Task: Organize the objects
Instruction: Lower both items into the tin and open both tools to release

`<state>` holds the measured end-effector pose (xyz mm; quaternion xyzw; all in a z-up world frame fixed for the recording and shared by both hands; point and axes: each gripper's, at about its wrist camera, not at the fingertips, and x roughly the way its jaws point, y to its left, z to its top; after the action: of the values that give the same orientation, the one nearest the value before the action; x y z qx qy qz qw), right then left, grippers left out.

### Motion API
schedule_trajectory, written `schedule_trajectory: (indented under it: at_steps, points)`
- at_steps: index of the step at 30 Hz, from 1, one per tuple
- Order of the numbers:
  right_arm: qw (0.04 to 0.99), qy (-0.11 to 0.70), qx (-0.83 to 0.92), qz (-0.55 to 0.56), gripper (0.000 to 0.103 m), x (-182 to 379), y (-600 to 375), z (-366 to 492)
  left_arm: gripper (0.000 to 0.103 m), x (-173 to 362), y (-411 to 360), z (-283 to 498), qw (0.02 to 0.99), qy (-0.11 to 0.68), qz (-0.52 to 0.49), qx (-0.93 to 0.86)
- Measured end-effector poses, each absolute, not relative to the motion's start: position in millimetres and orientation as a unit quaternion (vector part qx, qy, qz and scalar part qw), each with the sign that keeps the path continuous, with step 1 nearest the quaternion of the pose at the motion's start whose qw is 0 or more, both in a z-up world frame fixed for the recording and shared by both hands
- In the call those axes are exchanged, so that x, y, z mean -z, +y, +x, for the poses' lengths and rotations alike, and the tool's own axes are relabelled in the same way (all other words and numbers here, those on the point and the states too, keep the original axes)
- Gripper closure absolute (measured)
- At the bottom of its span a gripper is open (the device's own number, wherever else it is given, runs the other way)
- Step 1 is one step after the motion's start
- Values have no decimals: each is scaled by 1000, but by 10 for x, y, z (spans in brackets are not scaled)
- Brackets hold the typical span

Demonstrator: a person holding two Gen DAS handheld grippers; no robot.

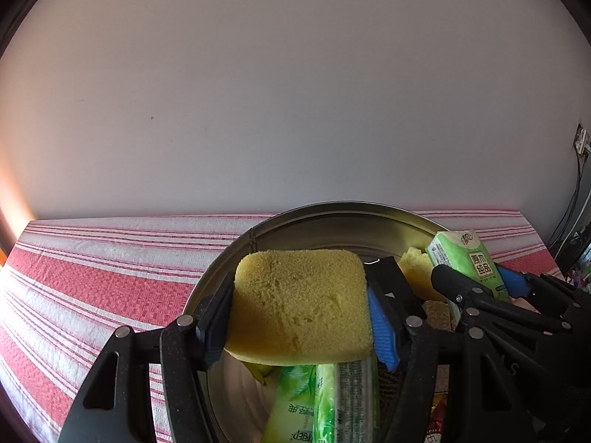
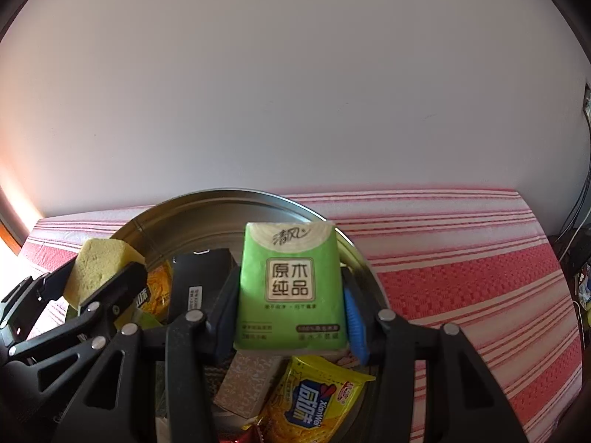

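Observation:
My left gripper point(image 1: 301, 317) is shut on a yellow sponge point(image 1: 299, 302), held above a round metal basin point(image 1: 332, 214). My right gripper point(image 2: 290, 302) is shut on a green tissue pack point(image 2: 290, 284), also above the basin point(image 2: 207, 203). In the left wrist view the right gripper point(image 1: 476, 280) holds the tissue pack point(image 1: 465, 258) at the right. In the right wrist view the left gripper point(image 2: 99, 277) carries the sponge point(image 2: 99, 265) at the left. Under the left gripper lie more green tissue packs point(image 1: 332, 402) in the basin.
The basin stands on a red and white striped cloth point(image 2: 461, 269) against a pale wall. Inside it are a yellow snack packet point(image 2: 314, 402), a patterned grey box point(image 2: 247, 384), a black box point(image 2: 199, 280) and an orange packet point(image 2: 159, 288). Cables point(image 1: 576, 214) hang at the far right.

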<state>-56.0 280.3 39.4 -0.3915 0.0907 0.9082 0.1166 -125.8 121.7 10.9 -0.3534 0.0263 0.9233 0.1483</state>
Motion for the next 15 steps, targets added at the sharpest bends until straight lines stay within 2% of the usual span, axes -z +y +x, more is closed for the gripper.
schedule_trajectory:
  at_steps: [7,10,12,13,14,15]
  points:
    - [100,114,-872,-465,52,-215,2868,-844,33,-187,1225,-1265,138,23,-368,-919]
    - [104,113,-868,-472,49,-204,2922,-853,23,-179,1181,-1290,124,19,-383,-915]
    - [108,124,-865,-474,41,-195,2977,-825,17,-187,1128,-1295,129,7,-387,-913]
    - [108,132,-867,-469,39,-202,3006,-790,17,-193,1097,-1288,135,-3,-385,-913]
    - [110,137,-870,-461,32,-210,3040,-750,17,-201,1065,-1275,142,-13,-381,-913]
    - [107,139,-875,-451,31,-223,3049,-711,17,-208,1038,-1262,144,-19,-379,-914]
